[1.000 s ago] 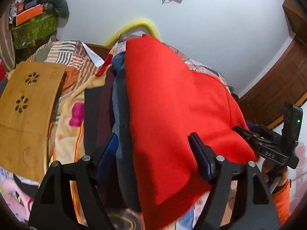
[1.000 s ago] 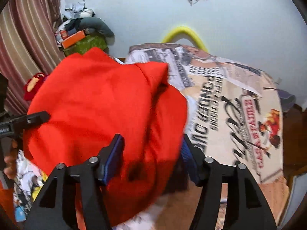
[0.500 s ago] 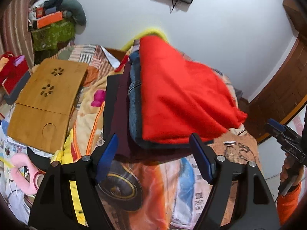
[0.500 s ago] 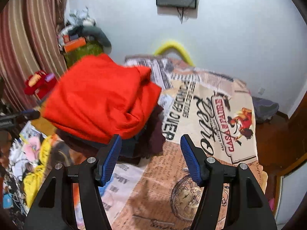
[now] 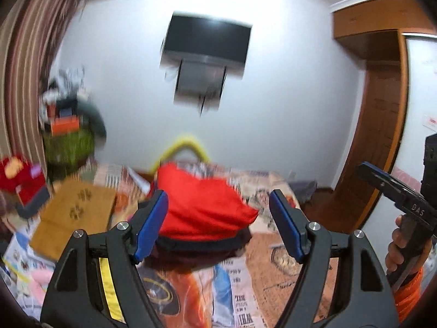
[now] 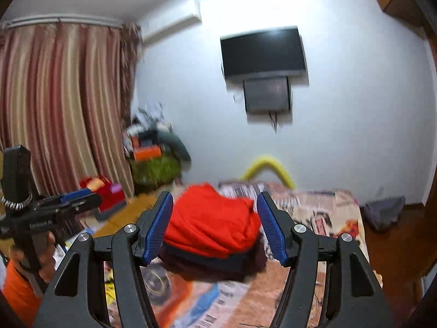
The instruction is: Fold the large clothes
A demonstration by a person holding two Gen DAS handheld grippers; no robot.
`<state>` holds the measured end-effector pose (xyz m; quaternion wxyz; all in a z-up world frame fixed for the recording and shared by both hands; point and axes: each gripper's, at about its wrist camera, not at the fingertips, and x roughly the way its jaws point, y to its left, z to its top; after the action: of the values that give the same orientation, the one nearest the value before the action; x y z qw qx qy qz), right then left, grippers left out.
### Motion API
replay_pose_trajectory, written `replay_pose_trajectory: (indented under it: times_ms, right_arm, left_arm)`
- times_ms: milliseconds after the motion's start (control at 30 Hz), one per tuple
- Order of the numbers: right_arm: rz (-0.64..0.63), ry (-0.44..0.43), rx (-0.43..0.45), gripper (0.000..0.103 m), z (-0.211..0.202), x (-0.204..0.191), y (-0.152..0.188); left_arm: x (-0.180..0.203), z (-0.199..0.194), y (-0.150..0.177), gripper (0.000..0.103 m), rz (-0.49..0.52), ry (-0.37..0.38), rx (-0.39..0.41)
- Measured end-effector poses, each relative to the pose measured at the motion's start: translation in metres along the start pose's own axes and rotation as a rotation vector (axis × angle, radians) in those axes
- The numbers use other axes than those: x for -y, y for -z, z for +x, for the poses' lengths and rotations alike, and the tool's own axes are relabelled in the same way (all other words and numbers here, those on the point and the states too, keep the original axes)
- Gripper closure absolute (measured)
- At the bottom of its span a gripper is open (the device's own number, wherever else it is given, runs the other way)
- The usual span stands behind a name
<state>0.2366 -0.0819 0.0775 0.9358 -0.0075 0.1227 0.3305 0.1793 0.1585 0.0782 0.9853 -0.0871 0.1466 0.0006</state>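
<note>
The left gripper (image 5: pixel 218 224) hung above the bed (image 5: pixel 262 281) with its jaws spread wide and nothing between them. The right gripper (image 6: pixel 214 227) was the same, wide open and empty. Each showed in the other's view at the frame edge, held in a hand (image 5: pixel 401 248) with an orange sleeve (image 6: pixel 16 292).

Beyond the blue pads (image 5: pixel 151 227) lay the printed bedspread (image 6: pixel 196 298), and on it the stack of folded clothes: a red garment (image 6: pixel 213 227) on top, dark blue and maroon layers (image 6: pixel 218 263) under it. Neither gripper touched the stack.

Left of the stack lay a wooden lap desk (image 5: pixel 76 213), with a red toy (image 6: pixel 101 191) further left. A grey cloth (image 6: pixel 385 213) lay on the floor right of the bed. A yellow arch (image 6: pixel 269 168) stood at the bed's far end. Further back were a green bundle (image 6: pixel 155 169) piled with clutter, striped curtains (image 6: pixel 60 114), and a wall TV (image 6: pixel 262 52). A wooden wardrobe (image 5: pixel 379 125) stood at the right.
</note>
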Motion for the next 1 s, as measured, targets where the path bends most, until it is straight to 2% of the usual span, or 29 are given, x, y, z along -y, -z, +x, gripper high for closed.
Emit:
replay_pose_trajectory:
  times_ms: [133, 300, 367, 433, 533, 600, 667, 1000]
  right_arm:
    - [-0.004, -0.025, 0.065, 0.043, -0.020, -0.014, 0.006]
    - [-0.049, 0.010, 0.123, 0.039, -0.030, -0.030, 0.020]
    - [-0.053, 0.032, 0.146, 0.027, -0.033, -0.035, 0.024]
    - [-0.053, 0.039, 0.158, 0.019, -0.034, -0.037, 0.027]
    - [-0.057, 0.055, 0.165, 0.017, -0.034, -0.039, 0.028]
    - [-0.062, 0.073, 0.170, 0.012, -0.036, -0.041, 0.028]
    - [-0.062, 0.084, 0.180, 0.000, -0.038, -0.042, 0.030]
    - [-0.071, 0.101, 0.192, 0.000, -0.049, -0.047, 0.038]
  left_arm:
    - [0.026, -0.046, 0.008, 0.027, 0.048, 0.002, 0.124]
    - [0.041, -0.075, 0.025, 0.025, 0.070, -0.046, 0.204]
    - [0.045, -0.082, 0.033, 0.021, 0.082, -0.080, 0.229]
    - [0.048, -0.087, 0.039, 0.011, 0.090, -0.106, 0.244]
    - [0.050, -0.090, 0.045, 0.002, 0.092, -0.115, 0.253]
    - [0.051, -0.091, 0.049, 0.001, 0.098, -0.130, 0.253]
    - [0.054, -0.092, 0.053, 0.001, 0.104, -0.142, 0.257]
    - [0.056, -0.093, 0.062, 0.000, 0.093, -0.143, 0.246]
